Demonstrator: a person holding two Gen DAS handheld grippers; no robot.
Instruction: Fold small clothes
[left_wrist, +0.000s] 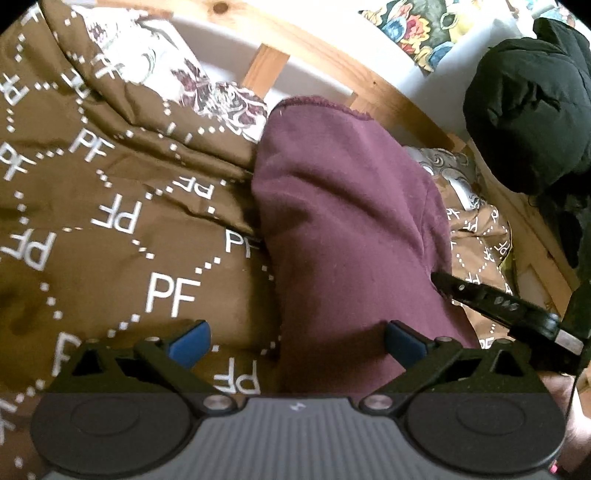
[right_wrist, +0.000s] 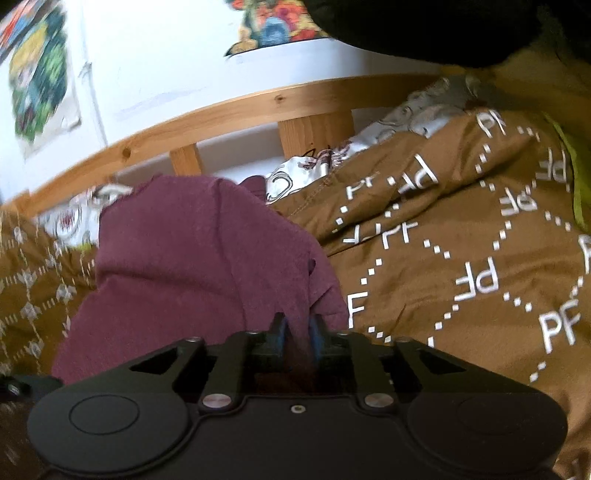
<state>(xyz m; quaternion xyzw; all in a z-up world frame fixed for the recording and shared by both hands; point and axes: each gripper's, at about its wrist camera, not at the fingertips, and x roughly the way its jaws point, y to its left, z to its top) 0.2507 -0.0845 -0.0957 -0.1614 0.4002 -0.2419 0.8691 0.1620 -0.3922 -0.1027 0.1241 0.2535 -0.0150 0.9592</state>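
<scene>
Maroon garment (left_wrist: 343, 229) lies bunched on the brown bedspread (left_wrist: 110, 258); left gripper (left_wrist: 297, 341) gapes wide over it, right gripper (right_wrist: 298, 332) has cloth between nearly closed pads.

Daylight soft, fairly bright – white painted wall (right_wrist: 159, 74) near blown out in both views. Colourful poster on wall (right_wrist: 38, 79) smeared by motion blur in right view. Black padded garment (left_wrist: 528, 110) crushed to near featureless dark. Strong fisheye bending – pale wooden bed rail (right_wrist: 240, 107) curved, corners vignetted black.

Maroon garment (left_wrist: 343, 221) on seemingly a brown duvet (left_wrist: 110, 266)
</scene>
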